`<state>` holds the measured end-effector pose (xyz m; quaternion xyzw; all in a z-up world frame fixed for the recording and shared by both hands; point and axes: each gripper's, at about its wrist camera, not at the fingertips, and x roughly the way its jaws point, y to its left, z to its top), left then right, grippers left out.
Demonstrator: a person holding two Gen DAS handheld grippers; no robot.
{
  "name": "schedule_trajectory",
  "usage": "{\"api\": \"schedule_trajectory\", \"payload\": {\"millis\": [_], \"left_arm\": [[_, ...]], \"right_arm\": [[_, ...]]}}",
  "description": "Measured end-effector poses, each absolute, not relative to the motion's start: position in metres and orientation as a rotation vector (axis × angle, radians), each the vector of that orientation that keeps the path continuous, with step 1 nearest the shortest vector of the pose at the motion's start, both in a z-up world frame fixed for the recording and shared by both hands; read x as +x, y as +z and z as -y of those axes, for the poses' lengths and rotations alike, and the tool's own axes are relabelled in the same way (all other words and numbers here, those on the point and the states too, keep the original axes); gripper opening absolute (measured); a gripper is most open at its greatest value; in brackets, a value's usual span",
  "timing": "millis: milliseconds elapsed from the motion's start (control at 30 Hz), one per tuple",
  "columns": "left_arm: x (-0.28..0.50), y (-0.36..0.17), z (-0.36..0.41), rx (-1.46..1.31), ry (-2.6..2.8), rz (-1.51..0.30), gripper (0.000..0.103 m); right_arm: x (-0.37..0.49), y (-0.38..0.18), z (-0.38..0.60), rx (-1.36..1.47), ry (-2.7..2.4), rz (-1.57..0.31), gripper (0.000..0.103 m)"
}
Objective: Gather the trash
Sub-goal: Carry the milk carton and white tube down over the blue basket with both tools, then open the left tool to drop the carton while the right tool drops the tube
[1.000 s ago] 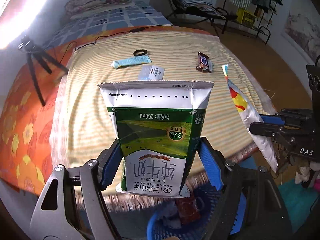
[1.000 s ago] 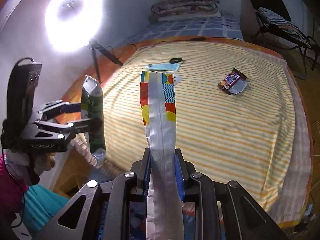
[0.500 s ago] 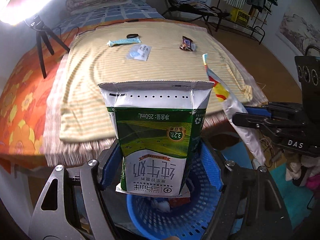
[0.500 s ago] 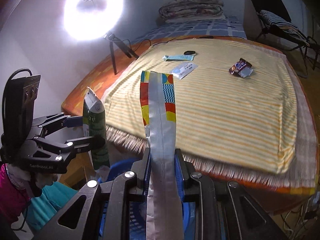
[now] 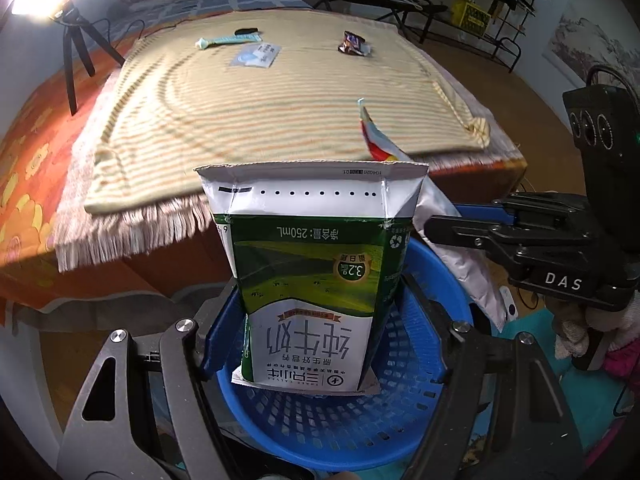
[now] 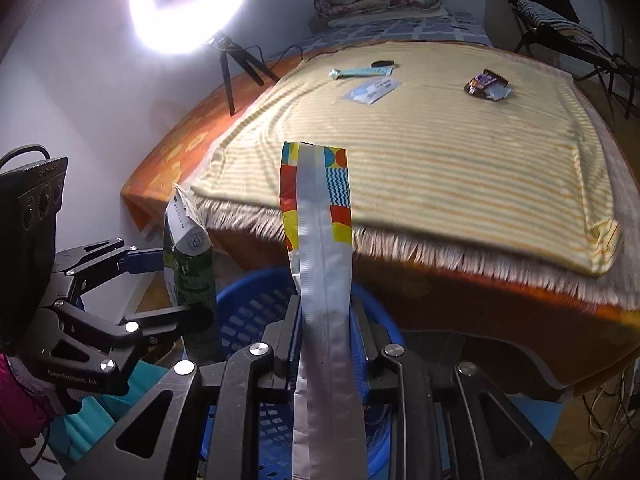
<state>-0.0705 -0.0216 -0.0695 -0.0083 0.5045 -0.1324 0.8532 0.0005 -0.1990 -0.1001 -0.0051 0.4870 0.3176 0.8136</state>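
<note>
Your left hand-held gripper (image 5: pixel 308 344) is clamped on the green-and-white milk carton (image 5: pixel 316 276), your right hand-held gripper (image 6: pixel 326 344) on the silver snack wrapper (image 6: pixel 320 280). A second ago both hung over the striped bedspread (image 5: pixel 260 112); now they hang above the blue basket (image 5: pixel 360 432) beside the bed, lower than before.

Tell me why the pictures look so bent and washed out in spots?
Both views are fisheye, so the bed edge curves. Right wrist view: the ring light blows out to white glare. Left wrist view: it flares at the top-left corner, and the carton looms large.
</note>
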Motion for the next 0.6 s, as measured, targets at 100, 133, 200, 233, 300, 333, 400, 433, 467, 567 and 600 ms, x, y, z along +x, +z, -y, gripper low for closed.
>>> {"api": "schedule_trajectory", "payload": {"millis": [100, 133, 200, 233, 300, 333, 400, 433, 467, 567, 600], "left_arm": [[-0.073, -0.080, 0.022, -0.017, -0.285, -1.088, 0.076], [-0.074, -0.083, 0.022, -0.018, -0.286, -1.094, 0.076], [-0.077, -0.089, 0.022, -0.019, -0.287, -1.106, 0.076], [-0.078, -0.092, 0.022, -0.019, -0.287, -1.112, 0.076], [-0.080, -0.097, 0.023, -0.014, -0.287, -1.121, 0.076], [-0.082, -0.099, 0.023, -0.011, -0.286, -1.126, 0.076], [-0.084, -0.103, 0.024, -0.006, -0.287, -1.134, 0.076], [-0.084, -0.104, 0.025, -0.004, -0.287, -1.136, 0.076], [-0.085, -0.105, 0.025, -0.001, -0.289, -1.138, 0.076], [-0.085, -0.107, 0.026, 0.008, -0.289, -1.142, 0.076], [-0.085, -0.108, 0.026, 0.011, -0.289, -1.146, 0.076]], "right_arm": [[-0.003, -0.108, 0.197, -0.017, 0.678, -1.056, 0.021], [-0.004, -0.110, 0.196, -0.018, 0.676, -1.062, 0.021], [-0.005, -0.113, 0.196, -0.017, 0.674, -1.068, 0.021], [-0.006, -0.115, 0.196, -0.016, 0.673, -1.071, 0.021], [-0.006, -0.116, 0.195, -0.016, 0.672, -1.074, 0.022], [-0.006, -0.117, 0.195, -0.015, 0.672, -1.075, 0.022], [-0.006, -0.119, 0.194, -0.017, 0.673, -1.080, 0.023], [-0.007, -0.119, 0.194, -0.017, 0.673, -1.082, 0.024], [-0.007, -0.120, 0.193, -0.017, 0.674, -1.085, 0.024], [-0.008, -0.124, 0.193, -0.021, 0.676, -1.094, 0.025], [-0.008, -0.125, 0.192, -0.023, 0.676, -1.098, 0.025]]}}
